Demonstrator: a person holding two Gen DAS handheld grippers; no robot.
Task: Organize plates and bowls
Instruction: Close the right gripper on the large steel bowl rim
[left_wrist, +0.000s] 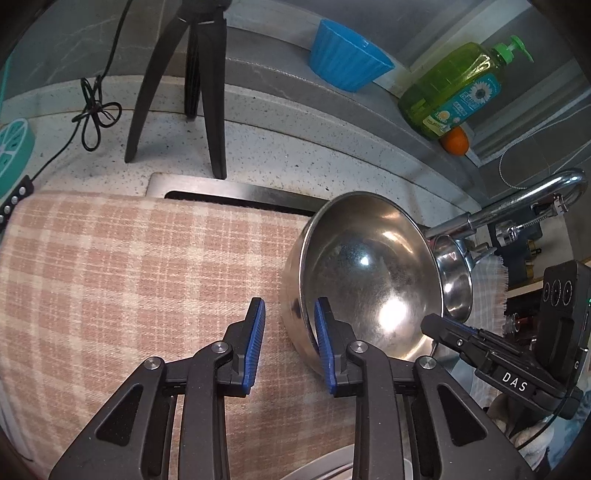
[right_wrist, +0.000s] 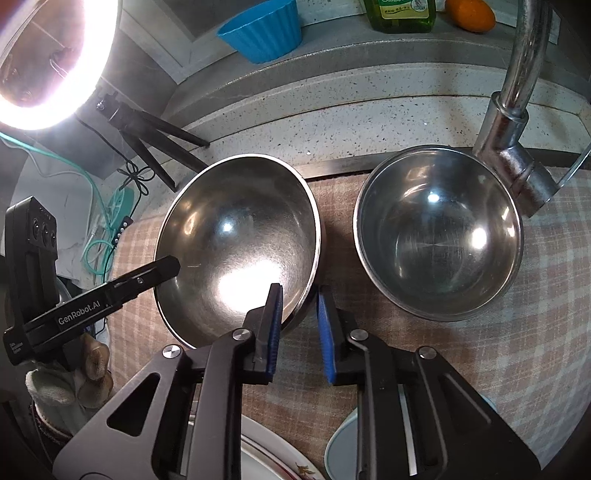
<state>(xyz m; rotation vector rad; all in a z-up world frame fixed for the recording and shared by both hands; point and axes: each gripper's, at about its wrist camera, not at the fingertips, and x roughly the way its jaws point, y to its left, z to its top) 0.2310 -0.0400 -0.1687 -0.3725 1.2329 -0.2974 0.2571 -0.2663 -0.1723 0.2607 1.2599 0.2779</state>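
both grippers straddle the rim of the tilted steel bowl (right_wrist: 236, 236), jaws apart and not pinching: the left gripper (left_wrist: 290, 343) at one side, the right gripper (right_wrist: 300, 328) at the side facing the second steel bowl (right_wrist: 437, 230). both bowls sit on a pink checked cloth (left_wrist: 129, 277) over a speckled counter (left_wrist: 295, 147). behind the tilted bowl stand a tripod (left_wrist: 192, 85), a blue cup (left_wrist: 347, 59) and a green soap bottle (left_wrist: 458, 85). the second bowl sits under the faucet (right_wrist: 517, 110).

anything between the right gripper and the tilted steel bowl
Nothing visible: the right gripper already straddles the rim of the tilted steel bowl, jaws open. The left gripper straddles the opposite rim.
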